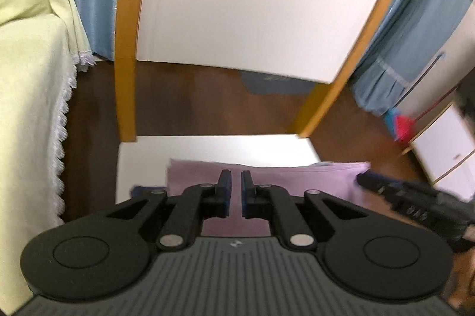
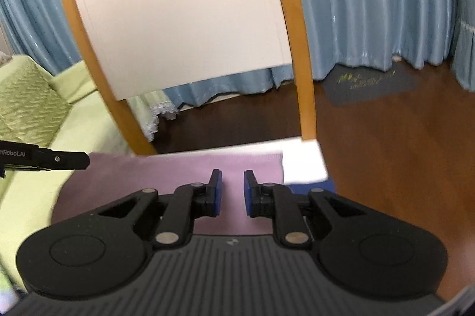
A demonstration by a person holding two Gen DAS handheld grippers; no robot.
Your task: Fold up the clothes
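Right now a purple cloth point(image 1: 282, 179) lies flat on the white seat point(image 1: 207, 147) of a chair w/ a white back point(image 1: 237, 4) & orange-brown posts. Left gripper point(image 1: 235, 191) hangs over the cloth, its fingers point(image 1: 224, 191) almost together w/ only a thin gap, pinching nothing. Right gripper point(image 2: 233, 193) is over the same cloth point(image 2: 166, 173) too, its fingers point(image 2: 216, 191) a bit apart, nothing between them. Blue curtains point(image 2: 371, 4) hang behind. A pale green cover point(image 1: 29, 63) is on the left, dark wood floor point(image 2: 386, 138) below.
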